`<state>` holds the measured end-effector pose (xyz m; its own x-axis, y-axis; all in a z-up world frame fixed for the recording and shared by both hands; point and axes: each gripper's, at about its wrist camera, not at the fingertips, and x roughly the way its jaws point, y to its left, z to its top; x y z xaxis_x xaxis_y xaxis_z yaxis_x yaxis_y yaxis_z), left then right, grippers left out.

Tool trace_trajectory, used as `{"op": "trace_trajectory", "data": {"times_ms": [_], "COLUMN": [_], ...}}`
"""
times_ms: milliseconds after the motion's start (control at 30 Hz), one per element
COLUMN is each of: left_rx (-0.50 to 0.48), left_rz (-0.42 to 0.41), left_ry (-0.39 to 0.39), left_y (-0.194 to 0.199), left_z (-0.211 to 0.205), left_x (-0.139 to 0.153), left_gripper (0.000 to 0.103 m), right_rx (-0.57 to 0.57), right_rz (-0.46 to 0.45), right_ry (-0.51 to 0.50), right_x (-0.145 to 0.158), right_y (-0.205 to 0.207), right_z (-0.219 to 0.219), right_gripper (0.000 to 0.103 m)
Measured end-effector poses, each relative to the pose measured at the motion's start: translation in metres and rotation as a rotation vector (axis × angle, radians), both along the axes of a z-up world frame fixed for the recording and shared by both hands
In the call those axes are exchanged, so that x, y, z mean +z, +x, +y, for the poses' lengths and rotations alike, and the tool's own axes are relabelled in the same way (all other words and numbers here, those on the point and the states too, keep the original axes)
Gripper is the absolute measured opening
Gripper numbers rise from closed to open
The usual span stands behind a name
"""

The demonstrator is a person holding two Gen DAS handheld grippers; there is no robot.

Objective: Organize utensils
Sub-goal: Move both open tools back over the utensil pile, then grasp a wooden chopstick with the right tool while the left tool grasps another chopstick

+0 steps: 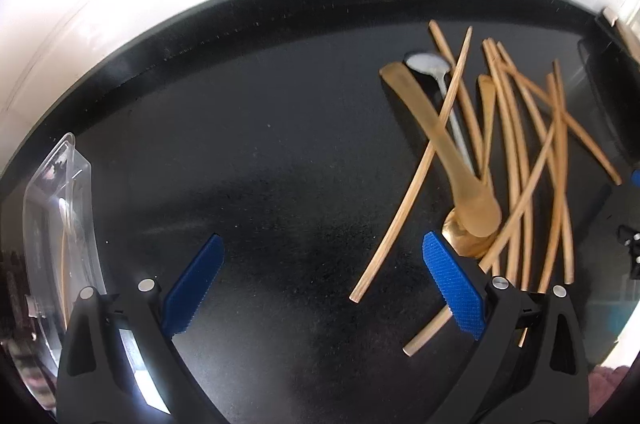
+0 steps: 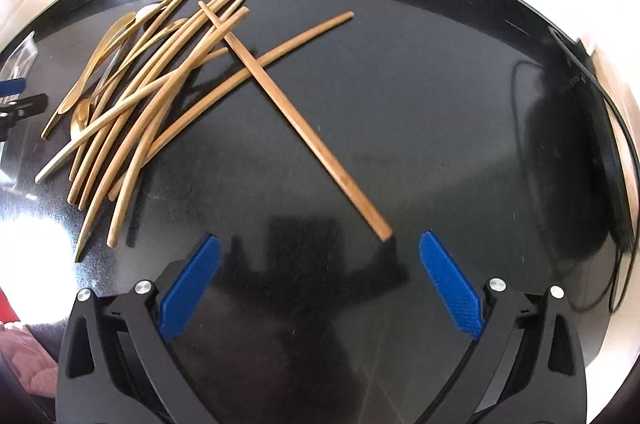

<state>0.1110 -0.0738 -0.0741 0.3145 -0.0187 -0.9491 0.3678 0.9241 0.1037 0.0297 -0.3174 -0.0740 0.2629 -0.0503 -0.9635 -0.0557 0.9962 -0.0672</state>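
Black glossy surface (image 1: 248,144) lying under both cameras, bright pale background showing beyond its curved far edge.

Left hand-held gripper (image 1: 322,284): standing wide open, gripping nothing, hovering over bare surface. Blue pads (image 1: 452,288) showing on both fingers; right finger overlapping the near ends of the chopstick pile in the left wrist view, contact not determinable.

Right hand-held gripper (image 2: 320,284): likewise standing wide open, gripping nothing, hovering over bare surface. Near end of one straight chopstick (image 2: 296,116) lying just ahead of the gap, nearer the right finger, apart from both pads.

Utensils: lying in one loose heap on the surface. Chopsticks (image 1: 516,160) crossing one another in a tangled pile. Gold spoon (image 1: 436,140) resting on top of the heap at its left side, bowl towards the left gripper. Second gold spoon bowl (image 1: 466,242) peeking out beneath it. Silver spoon (image 1: 428,64) lying partly under the gold spoon, bowl pointing away. Straight chopstick crossing over another long chopstick (image 2: 308,30) at the heap's right edge in the right wrist view.

Clear tray (image 1: 60,224) sitting at the far left of the surface, well apart from the heap; contents blurred, not determinable.

Dark object with cable (image 2: 576,152) lying at the right edge of the surface.
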Motion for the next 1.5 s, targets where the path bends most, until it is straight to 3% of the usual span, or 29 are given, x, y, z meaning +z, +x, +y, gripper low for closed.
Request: {"op": "trace_trajectory", "data": {"times_ms": [300, 333, 533, 667, 867, 1100, 1367, 1500], "left_rx": [-0.028, -0.028, -0.027, -0.029, -0.096, -0.124, -0.105, -0.141], "left_rz": [0.062, 0.059, 0.081, 0.152, 0.112, 0.105, 0.097, 0.102], "left_ry": [0.097, 0.091, 0.054, -0.036, -0.046, -0.047, -0.051, -0.048], "left_y": [0.018, 0.021, 0.046, 0.065, 0.079, 0.088, 0.071, 0.067], "left_z": [-0.013, -0.012, -0.009, -0.012, -0.018, -0.025, -0.035, -0.044], "left_x": [-0.03, -0.03, -0.033, -0.039, -0.04, -0.041, -0.036, -0.035], "left_gripper": [0.097, 0.097, 0.097, 0.098, 0.098, 0.098, 0.098, 0.098], "right_rx": [0.068, 0.078, 0.212, 0.226, 0.303, 0.312, 0.3, 0.313], "right_rz": [0.025, 0.017, -0.049, -0.086, -0.074, -0.077, -0.086, -0.049], "right_ry": [0.021, 0.059, 0.076, 0.089, 0.087, 0.088, 0.088, 0.077], "right_x": [-0.018, -0.02, -0.022, -0.022, -0.02, -0.019, -0.016, -0.016], "right_y": [0.037, 0.039, 0.061, 0.065, 0.061, 0.058, 0.071, 0.073], "right_z": [-0.009, -0.01, -0.013, -0.015, -0.018, -0.014, -0.016, -0.013], "right_gripper": [0.097, 0.098, 0.098, 0.098, 0.098, 0.098, 0.098, 0.098]}}
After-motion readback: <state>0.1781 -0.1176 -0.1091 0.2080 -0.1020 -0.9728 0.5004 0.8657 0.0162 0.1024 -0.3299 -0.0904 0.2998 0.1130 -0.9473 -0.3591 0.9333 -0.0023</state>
